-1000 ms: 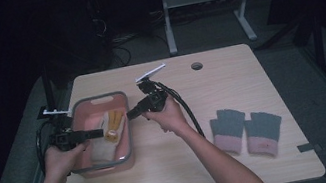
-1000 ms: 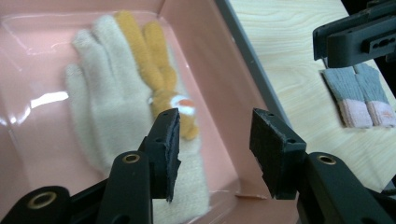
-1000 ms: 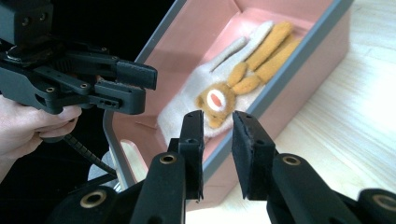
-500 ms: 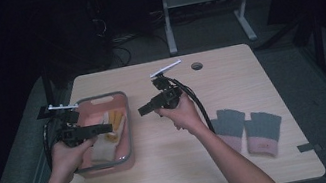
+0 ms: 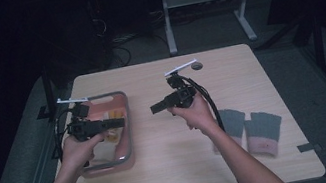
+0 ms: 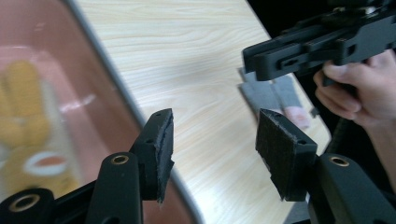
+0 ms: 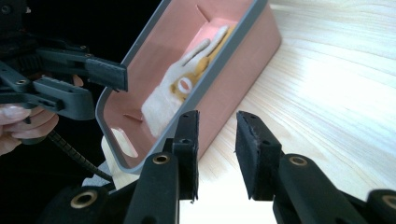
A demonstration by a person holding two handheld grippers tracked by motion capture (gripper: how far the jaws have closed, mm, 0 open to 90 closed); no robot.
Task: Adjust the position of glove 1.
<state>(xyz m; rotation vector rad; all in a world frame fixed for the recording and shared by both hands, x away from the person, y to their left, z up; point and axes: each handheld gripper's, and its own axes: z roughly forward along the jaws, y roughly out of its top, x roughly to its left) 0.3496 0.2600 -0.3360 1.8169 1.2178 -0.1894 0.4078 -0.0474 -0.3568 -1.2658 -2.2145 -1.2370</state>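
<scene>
We hold the left gripper (image 5: 117, 123) above the pink bin (image 5: 126, 128), which sits on the left part of the wooden table (image 5: 175, 170). The bin is a long rectangle with a grey rim; in the high view its long axis runs from the near edge of the table toward the far edge, slightly tilted, and its open top faces up. Inside it lies a white and yellow cloth item (image 7: 180, 91), stretched along the bin's length.

Our left gripper's jaws are parted with nothing between them; they have just been opening. In the left gripper view they frame bare tabletop just past the bin's rim (image 6: 116, 81), pointing toward the right hand.

Our right gripper (image 5: 156, 107) hangs over the middle of the table, well apart from the bin and pointing left toward it. Its jaws also stand apart and empty, and they too have just been opening. In the right gripper view they aim at the bin's near side wall.

Two grey gloves (image 5: 251, 129) with pinkish cuffs lie side by side near the table's right edge, cuffs toward us.
</scene>
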